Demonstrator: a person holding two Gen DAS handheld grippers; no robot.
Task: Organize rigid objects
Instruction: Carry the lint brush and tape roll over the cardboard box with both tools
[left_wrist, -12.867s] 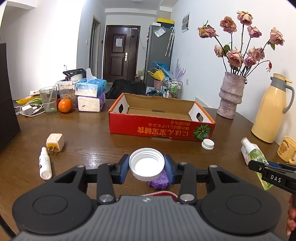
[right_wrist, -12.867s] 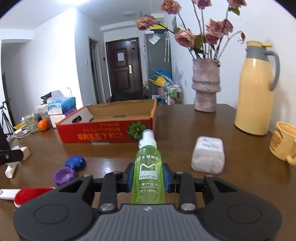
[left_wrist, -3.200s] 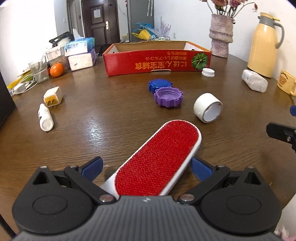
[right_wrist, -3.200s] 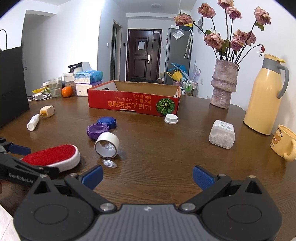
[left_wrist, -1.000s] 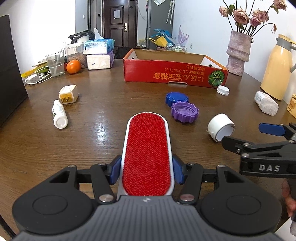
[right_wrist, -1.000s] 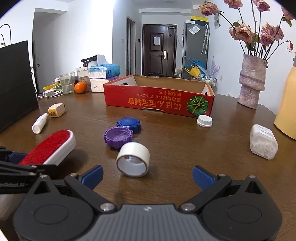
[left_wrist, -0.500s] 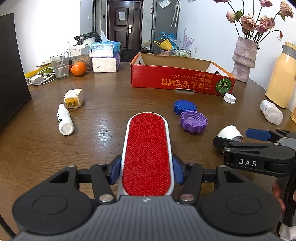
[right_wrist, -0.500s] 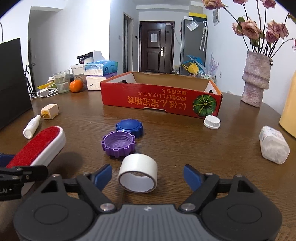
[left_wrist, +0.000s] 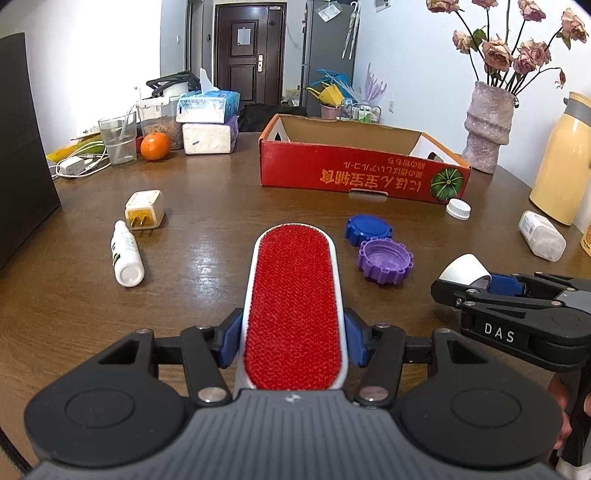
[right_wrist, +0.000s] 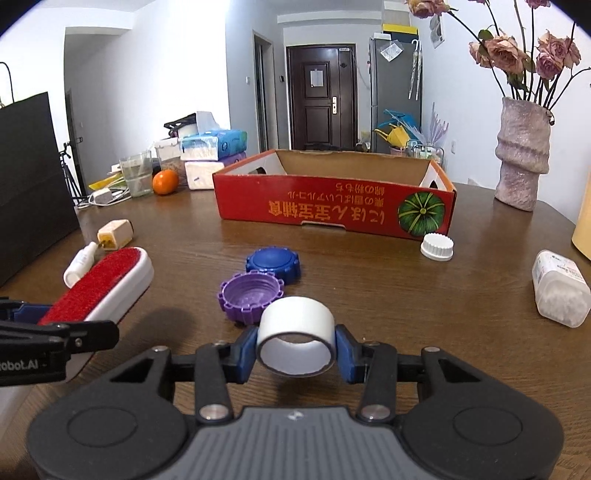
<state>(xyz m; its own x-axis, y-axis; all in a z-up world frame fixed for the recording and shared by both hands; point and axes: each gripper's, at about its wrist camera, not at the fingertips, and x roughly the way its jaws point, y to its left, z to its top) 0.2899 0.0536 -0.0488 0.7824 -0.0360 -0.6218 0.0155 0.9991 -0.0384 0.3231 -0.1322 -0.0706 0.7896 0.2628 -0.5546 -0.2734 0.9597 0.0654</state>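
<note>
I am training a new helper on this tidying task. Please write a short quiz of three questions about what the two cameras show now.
1. True or false: the left gripper is shut on the red lint brush.
2. What does the right gripper hold between its fingers?
A. the purple lid
B. the white tape roll
C. the small white cap
3. Fill in: the blue lid lies on the table between the purple lid and the red cardboard ____.

Key:
1. True.
2. B, the white tape roll. The purple lid and the small white cap both lie on the table.
3. box.
</note>
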